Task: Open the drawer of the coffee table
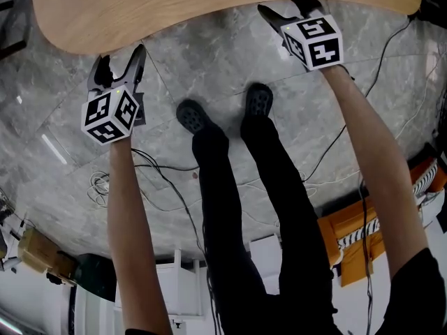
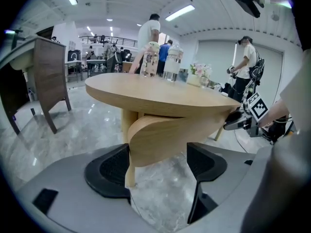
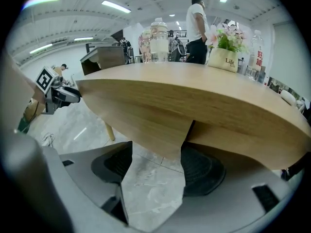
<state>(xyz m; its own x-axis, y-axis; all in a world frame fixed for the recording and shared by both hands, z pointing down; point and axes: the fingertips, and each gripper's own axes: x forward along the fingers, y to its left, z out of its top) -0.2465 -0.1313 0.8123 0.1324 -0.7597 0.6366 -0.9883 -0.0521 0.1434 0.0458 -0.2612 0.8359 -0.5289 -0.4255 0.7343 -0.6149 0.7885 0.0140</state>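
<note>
Presently the drawer hangs directly beneath the oval worktop, showing as a curved wooden front under the near edge. It appears shut or nearly so, and no view shows an opened gap. The left tool has its jaws spread wide, with the drawer's curved end and a bare patch of floor lying between them. The pads do not appear to press the wood. The right tool is likewise wide open and empty, its jaws framing the lower corner of the front where that panel meets the next one. In the head view each tool angles downward with its tips tucked at or just under the rim, well apart from the other. That placement is judged deliberate: the front sits below the top, so it can only be reached from under the edge, and a tool at each end allows an even pull. The person's shoes stand between the two tools, facing the worktop, which leaves room to draw the drawer toward the body. Bottles and a flower pot stand on top, so a jerky pull risks shaking them. Judged stage: approach complete, grasp not yet made.
</note>
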